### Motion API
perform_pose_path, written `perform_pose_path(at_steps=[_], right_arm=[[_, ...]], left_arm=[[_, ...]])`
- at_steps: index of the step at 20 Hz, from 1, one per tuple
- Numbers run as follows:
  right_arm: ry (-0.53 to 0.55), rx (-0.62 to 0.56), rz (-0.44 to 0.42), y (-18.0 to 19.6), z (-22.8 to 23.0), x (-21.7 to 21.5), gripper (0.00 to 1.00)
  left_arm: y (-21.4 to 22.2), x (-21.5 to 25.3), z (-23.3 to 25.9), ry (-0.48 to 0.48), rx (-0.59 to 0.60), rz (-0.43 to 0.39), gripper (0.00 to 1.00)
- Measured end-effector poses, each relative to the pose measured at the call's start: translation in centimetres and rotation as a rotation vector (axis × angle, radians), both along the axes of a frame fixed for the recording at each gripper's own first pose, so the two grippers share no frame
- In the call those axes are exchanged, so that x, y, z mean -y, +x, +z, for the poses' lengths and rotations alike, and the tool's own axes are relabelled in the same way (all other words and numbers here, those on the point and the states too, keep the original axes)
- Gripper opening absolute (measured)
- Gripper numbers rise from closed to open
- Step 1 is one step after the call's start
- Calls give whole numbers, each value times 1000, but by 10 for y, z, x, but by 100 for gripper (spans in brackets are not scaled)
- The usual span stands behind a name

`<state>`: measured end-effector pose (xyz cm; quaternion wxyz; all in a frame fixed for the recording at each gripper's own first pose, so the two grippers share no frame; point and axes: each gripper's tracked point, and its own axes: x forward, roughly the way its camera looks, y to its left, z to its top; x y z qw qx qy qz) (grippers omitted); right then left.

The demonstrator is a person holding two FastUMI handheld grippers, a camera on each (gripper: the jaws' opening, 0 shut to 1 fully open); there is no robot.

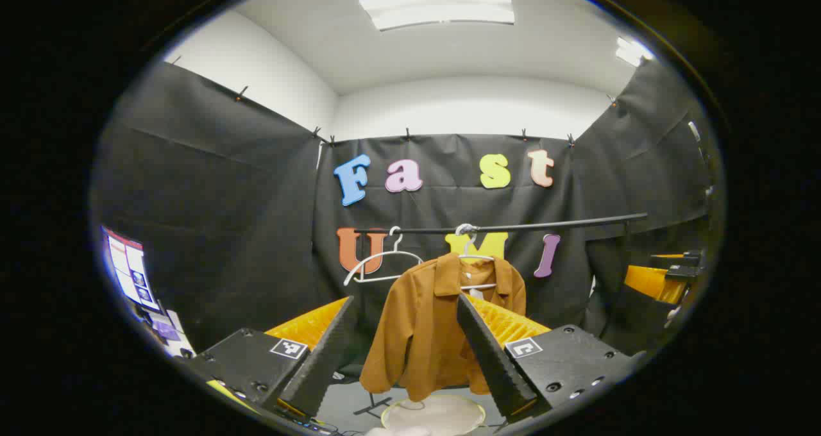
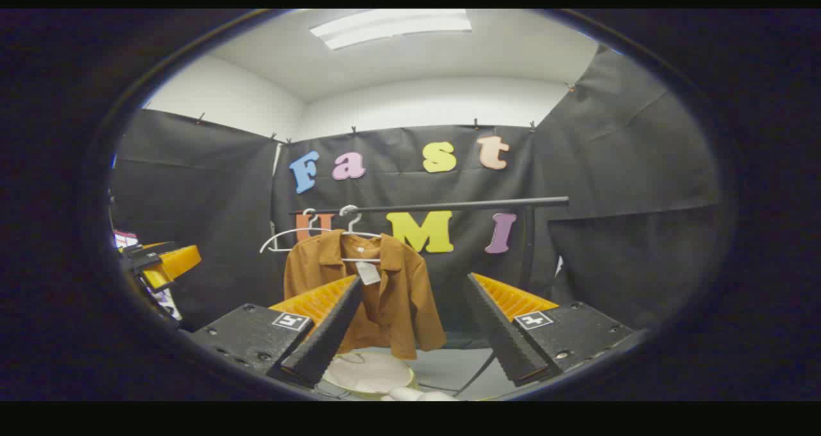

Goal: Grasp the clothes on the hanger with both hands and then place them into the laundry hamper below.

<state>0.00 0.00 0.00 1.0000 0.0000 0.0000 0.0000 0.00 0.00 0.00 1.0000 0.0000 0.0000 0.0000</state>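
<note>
A brown shirt (image 1: 420, 330) (image 2: 391, 298) hangs open-fronted on a white hanger (image 1: 471, 253) (image 2: 356, 234) from a black rail (image 1: 513, 226) (image 2: 449, 205). Under it on the floor stands a round white laundry hamper (image 1: 435, 415) (image 2: 369, 373). In the left gripper view my left gripper (image 1: 405, 308) stands open, short of the shirt, its fingers framing the garment. In the right gripper view my right gripper (image 2: 414, 281) is open too, with the shirt behind its left finger and nothing between the fingers. The other gripper shows at the edge of each view (image 1: 670, 276) (image 2: 151, 266).
An empty white hanger (image 1: 378, 263) (image 2: 288, 237) hangs on the rail left of the shirt. The rail's post (image 2: 527, 247) stands at the right. A screen (image 1: 131, 272) glows at the far left. The rack's foot (image 1: 372, 407) rests on the grey floor.
</note>
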Motion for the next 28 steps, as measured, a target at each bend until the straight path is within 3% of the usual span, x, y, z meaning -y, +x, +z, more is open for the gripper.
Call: perform_pose_path(at_steps=[16,22,28], right_arm=[[-23,7,-37,-24,-4,-4,99],[-50,-63,22,15,-43,-5,99],[-44,-120,70,92,-80,9,99]], left_arm=[[-23,-11,1,38,-15,-9,100],[10,15,-29,44,-51,-27,100],[70,61,-66,60,-63,-52,100]])
